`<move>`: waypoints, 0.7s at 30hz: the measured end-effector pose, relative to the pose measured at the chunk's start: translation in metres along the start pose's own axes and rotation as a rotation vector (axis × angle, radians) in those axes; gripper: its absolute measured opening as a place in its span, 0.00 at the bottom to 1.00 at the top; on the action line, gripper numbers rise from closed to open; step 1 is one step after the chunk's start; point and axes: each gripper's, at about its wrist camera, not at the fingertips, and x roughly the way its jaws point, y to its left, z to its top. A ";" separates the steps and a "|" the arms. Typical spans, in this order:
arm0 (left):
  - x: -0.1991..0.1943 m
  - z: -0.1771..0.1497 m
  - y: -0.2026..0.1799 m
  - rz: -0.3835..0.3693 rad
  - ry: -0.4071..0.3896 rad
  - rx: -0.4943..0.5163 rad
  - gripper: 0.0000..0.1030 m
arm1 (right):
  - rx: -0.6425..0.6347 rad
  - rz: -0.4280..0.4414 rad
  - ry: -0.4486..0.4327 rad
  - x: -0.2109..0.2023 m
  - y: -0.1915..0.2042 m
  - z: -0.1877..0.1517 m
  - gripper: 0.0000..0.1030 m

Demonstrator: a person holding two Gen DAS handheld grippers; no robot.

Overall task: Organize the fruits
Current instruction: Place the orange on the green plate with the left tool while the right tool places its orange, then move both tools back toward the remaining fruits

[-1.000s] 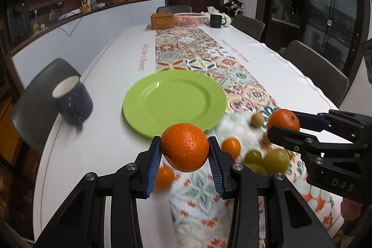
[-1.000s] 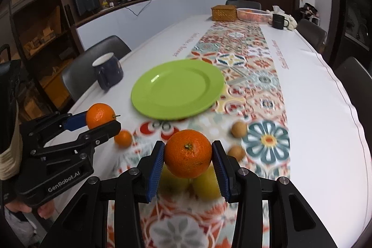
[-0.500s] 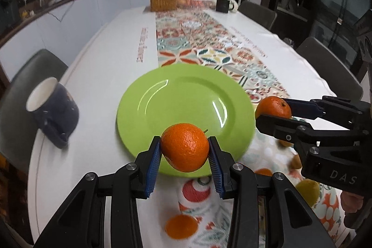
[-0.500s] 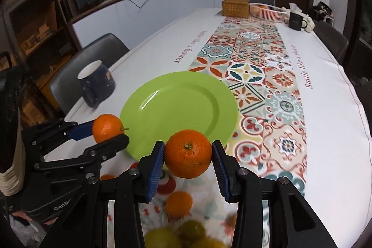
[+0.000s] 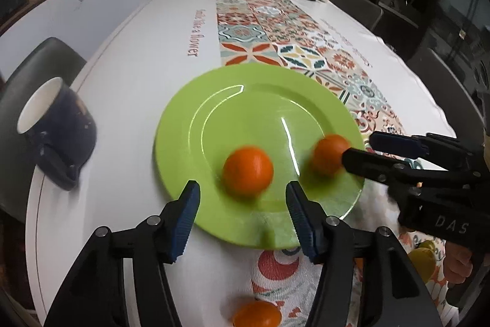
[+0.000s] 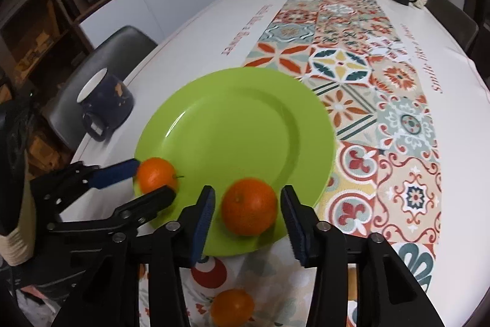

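Blue ribbed pads on my left hand-held gripper (image 5: pixel 242 216) stand wide apart with nothing between them; the orange (image 5: pixel 247 171) I brought sits just beyond the tips, low in the frame on the near part of the green plate (image 5: pixel 232 109), blurred, so I cannot tell if it has settled. My right hand-held gripper (image 6: pixel 246 218) is spread the same way, and its orange (image 6: pixel 248 207) lies between the parted fingers without visible contact, on the plate's near right rim area. I judge both oranges were set near the edge because that is the closest reach, leaving the middle free for more fruit.

Outward, a smaller orange (image 6: pixel 232 307) waits on the patterned runner (image 6: pixel 361 72) at the bottom of the right view, and yellow-green fruit (image 5: pixel 424 261) shows at the lower right of the left view, so sorting is only partly done. A dark mug (image 5: pixel 56 131) stands on the white desk (image 5: pixel 137 51) at the left, just beside the plate.
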 end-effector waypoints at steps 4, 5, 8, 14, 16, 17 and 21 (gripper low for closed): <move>-0.018 -0.006 -0.005 0.024 -0.031 -0.013 0.56 | -0.009 -0.044 -0.063 -0.022 0.000 -0.007 0.53; -0.023 -0.008 -0.007 0.027 -0.040 -0.013 0.56 | -0.011 -0.054 -0.079 -0.028 0.000 -0.010 0.55; -0.042 -0.015 -0.017 0.024 -0.079 -0.009 0.57 | -0.023 -0.060 -0.116 -0.048 0.001 -0.020 0.55; -0.075 -0.027 -0.035 0.028 -0.137 0.001 0.60 | -0.020 -0.049 -0.180 -0.085 -0.002 -0.035 0.55; -0.087 -0.032 -0.042 0.035 -0.157 0.012 0.62 | -0.017 -0.051 -0.197 -0.095 -0.004 -0.039 0.57; -0.092 -0.034 -0.045 0.038 -0.165 0.017 0.64 | -0.013 -0.048 -0.206 -0.100 -0.005 -0.041 0.59; -0.109 -0.041 -0.059 0.043 -0.194 0.033 0.67 | -0.011 -0.055 -0.244 -0.121 -0.009 -0.052 0.60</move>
